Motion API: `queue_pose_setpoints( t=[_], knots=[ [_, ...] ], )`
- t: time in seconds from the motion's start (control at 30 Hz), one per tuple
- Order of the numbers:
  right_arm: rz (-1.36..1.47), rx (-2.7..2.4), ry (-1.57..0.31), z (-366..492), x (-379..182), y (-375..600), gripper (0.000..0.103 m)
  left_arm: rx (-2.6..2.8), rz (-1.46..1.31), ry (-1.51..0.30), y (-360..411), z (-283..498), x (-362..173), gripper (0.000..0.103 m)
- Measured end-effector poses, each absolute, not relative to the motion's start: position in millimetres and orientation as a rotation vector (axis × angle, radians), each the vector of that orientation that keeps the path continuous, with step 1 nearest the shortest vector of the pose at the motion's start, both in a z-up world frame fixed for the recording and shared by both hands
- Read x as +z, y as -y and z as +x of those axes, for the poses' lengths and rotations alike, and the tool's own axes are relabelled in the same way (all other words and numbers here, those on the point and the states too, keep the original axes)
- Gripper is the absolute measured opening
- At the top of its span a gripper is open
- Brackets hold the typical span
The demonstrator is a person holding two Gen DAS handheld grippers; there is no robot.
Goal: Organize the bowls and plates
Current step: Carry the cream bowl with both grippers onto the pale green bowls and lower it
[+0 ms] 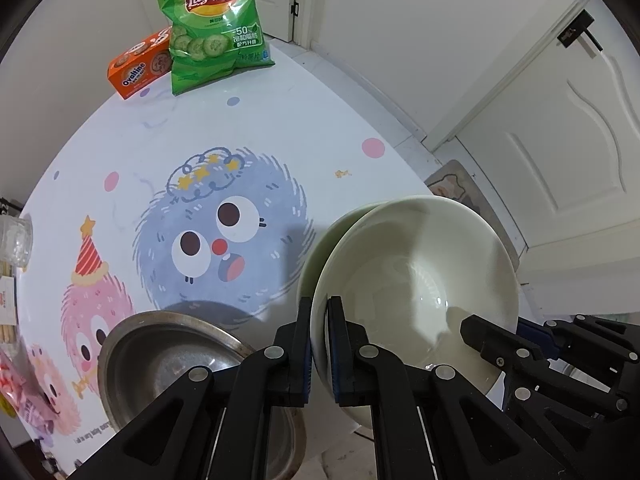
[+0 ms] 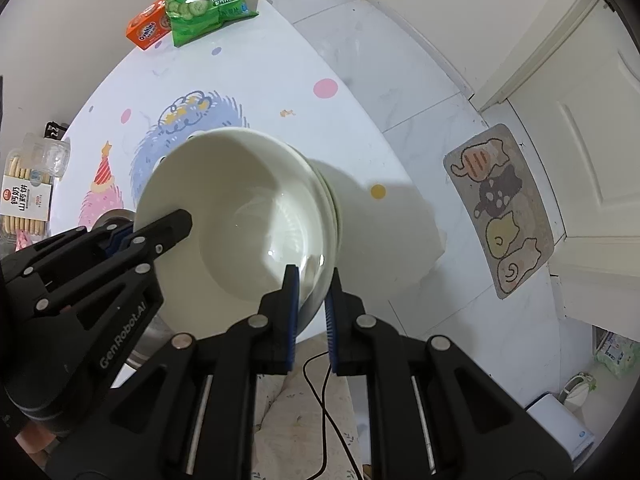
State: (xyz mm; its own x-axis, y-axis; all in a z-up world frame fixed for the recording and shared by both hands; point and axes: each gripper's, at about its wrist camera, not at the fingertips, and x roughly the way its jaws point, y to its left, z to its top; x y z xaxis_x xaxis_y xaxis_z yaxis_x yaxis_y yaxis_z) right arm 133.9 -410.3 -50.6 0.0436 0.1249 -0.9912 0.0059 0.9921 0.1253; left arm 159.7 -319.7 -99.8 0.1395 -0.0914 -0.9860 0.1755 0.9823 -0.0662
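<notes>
Left gripper (image 1: 319, 344) clamped on the near rim of the top pale-green bowl (image 1: 416, 280), one blue pad inside the wall, one outside. Right gripper (image 2: 312, 312) pinching the same bowl's (image 2: 248, 216) opposite rim, likewise one finger each side. Stacked under it, at least one more green bowl (image 1: 320, 252), edges showing (image 2: 334, 208). Just left of the stack, a steel bowl (image 1: 168, 348) on the cartoon-printed table (image 1: 280, 128). Far off at the back, a green crisp bag (image 1: 212, 24) leaning over an orange box (image 1: 138, 68). Beside the table, a cat-print mat (image 2: 500, 208) on the tiled floor
</notes>
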Motion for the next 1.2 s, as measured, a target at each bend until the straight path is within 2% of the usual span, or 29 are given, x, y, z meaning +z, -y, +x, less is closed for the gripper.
queue_pose_setpoints(
  t=[1.2],
  knots=[
    [0.106, 0.063, -1.521, 134.7, -56.8, 410.9, 0.016, -0.209, 0.047, -1.392, 320.7, 163.6, -105.9, 0.010]
  ],
)
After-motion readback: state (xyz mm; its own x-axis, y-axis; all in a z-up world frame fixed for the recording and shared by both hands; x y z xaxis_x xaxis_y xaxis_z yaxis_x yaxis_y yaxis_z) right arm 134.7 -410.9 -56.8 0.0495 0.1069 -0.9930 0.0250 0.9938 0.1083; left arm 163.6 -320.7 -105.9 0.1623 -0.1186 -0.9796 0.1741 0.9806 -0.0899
